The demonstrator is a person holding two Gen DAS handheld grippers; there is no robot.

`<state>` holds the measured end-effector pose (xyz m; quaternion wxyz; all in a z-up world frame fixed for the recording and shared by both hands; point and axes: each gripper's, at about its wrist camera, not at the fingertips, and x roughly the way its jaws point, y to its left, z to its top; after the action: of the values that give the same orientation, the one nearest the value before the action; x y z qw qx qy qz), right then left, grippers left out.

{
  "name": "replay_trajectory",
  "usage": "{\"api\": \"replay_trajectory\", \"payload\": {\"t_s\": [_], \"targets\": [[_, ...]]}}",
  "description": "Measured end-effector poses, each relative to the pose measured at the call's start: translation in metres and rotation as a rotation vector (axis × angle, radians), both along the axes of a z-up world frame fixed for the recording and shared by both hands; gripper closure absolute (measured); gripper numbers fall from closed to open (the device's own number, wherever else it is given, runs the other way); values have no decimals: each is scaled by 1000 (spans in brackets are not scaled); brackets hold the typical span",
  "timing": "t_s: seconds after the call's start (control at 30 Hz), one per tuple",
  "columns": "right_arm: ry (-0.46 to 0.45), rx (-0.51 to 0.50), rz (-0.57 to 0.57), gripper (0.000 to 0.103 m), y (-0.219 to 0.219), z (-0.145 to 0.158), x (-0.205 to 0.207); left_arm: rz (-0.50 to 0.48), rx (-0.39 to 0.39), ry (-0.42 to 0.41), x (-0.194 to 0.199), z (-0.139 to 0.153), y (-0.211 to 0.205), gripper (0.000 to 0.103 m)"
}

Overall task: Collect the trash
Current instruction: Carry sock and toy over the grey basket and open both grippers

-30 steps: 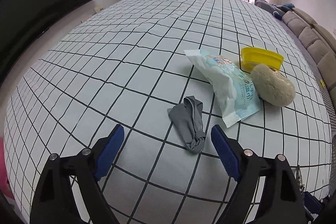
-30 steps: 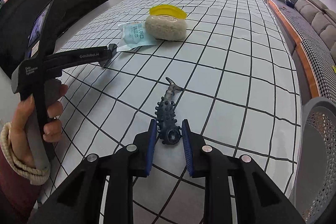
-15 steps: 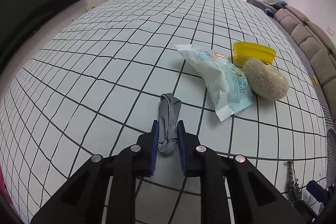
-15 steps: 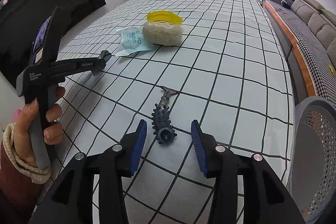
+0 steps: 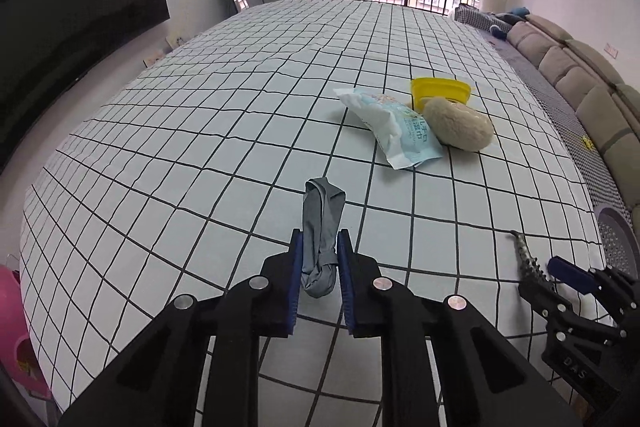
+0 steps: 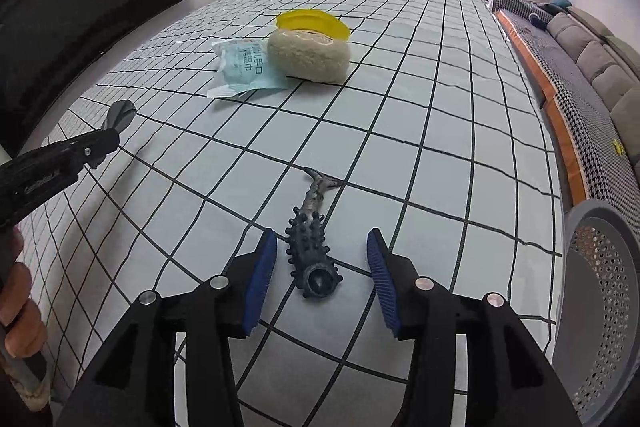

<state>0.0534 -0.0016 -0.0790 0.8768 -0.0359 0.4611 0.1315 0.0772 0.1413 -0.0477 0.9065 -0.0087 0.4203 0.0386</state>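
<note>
Fingers (image 5: 298,267) of the left gripper (image 5: 320,277) pinched a crumpled grey strip of cloth (image 5: 320,239), lifted off the grid-patterned tabletop (image 5: 200,131). Beyond lay a pale blue wet-wipe packet (image 5: 394,131), a beige fluffy pad (image 5: 458,129) and a yellow plastic dish (image 5: 440,89). The right gripper (image 6: 322,277) stood spread, its blue pads either side of a dark knobbly rubber toy (image 6: 312,247) without touching it. A grey perforated bin (image 6: 600,291) stood rightmost.

The left gripper (image 5: 320,267) pinches a grey rag (image 5: 321,227) between its blue pads, with a wipes packet (image 5: 394,131) farther ahead to the right.
</note>
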Motion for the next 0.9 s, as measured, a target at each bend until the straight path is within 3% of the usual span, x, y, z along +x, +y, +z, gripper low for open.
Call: {"api": "replay_trajectory", "payload": {"t_s": [0.03,0.07,0.1,0.5,0.9], "targets": [[-7,-18,0,67,3,0,-1,-8,2,0,-3,1,-3,86],[-13,-34,-1,78,4,0,-2,-16,1,0,-4,1,-6,86],[-14,-36,1,80,4,0,-3,-23,-2,2,-7,1,-7,86],[-41,52,-98,80,-42,23,-32,-157,-23,-11,-29,12,-60,86],[-86,91,-275,81,-135,41,-77,-352,-30,-7,-46,18,-161,86]]}}
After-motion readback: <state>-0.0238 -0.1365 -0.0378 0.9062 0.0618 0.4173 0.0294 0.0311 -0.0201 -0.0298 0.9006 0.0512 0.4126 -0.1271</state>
